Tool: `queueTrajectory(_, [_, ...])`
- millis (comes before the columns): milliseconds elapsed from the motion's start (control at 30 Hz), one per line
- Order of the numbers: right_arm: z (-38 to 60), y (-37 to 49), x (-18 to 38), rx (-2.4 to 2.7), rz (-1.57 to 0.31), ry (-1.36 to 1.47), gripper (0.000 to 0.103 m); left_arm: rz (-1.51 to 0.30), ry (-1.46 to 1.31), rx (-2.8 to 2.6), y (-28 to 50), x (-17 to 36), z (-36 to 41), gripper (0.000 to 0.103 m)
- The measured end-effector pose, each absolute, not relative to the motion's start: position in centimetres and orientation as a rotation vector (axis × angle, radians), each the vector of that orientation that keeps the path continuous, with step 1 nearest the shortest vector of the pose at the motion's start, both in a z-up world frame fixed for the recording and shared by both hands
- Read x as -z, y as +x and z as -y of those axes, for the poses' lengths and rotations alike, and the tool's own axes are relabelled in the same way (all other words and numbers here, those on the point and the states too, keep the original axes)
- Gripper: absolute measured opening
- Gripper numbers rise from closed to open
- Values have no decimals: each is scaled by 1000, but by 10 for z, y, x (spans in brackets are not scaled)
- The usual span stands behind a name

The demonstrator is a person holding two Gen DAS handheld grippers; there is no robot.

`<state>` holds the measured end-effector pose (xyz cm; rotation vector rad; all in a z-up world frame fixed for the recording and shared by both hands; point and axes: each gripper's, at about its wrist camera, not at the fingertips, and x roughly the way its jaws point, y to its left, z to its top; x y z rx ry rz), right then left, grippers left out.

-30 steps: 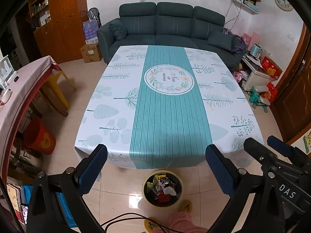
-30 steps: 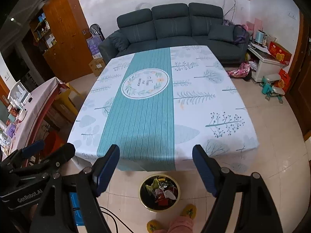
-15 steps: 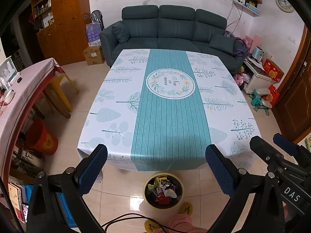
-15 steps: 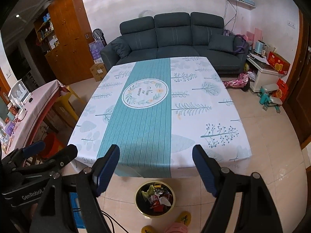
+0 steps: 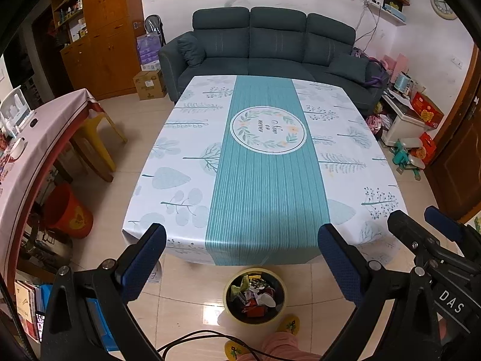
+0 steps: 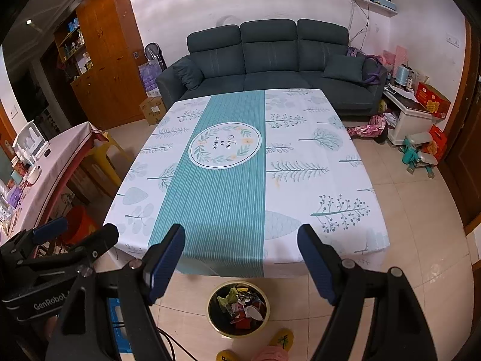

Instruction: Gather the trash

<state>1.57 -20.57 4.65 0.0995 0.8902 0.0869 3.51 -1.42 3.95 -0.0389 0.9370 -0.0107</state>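
A round bin [image 5: 254, 296] with a yellow rim stands on the floor by the table's near edge, filled with mixed scraps of trash; it also shows in the right wrist view [image 6: 239, 308]. The table [image 5: 261, 162] wears a white and teal leaf-print cloth with nothing on it. My left gripper [image 5: 240, 249] is open and empty, held high above the bin. My right gripper [image 6: 240, 249] is open and empty at about the same height. The right gripper's body shows at the right of the left wrist view [image 5: 433, 249], the left gripper's body at the left of the right wrist view [image 6: 60, 252].
A dark sofa [image 5: 270, 48] stands behind the table. A side table with a pink cloth [image 5: 36, 138], a yellow stool [image 5: 96, 138] and an orange bucket [image 5: 69, 213] are at the left. Toys and boxes [image 5: 415, 138] lie at the right. Yellow slippers [image 5: 288, 325] are near the bin.
Both grippers have risen and tilted up; the table and bin sit lower and farther in both views. Both jaws stay open and empty.
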Motion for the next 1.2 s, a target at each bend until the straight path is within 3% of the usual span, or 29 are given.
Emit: queueTrajectory(1200, [208, 36, -34, -110, -923, 107, 78, -976, -24, -2, 47, -33, 15, 100])
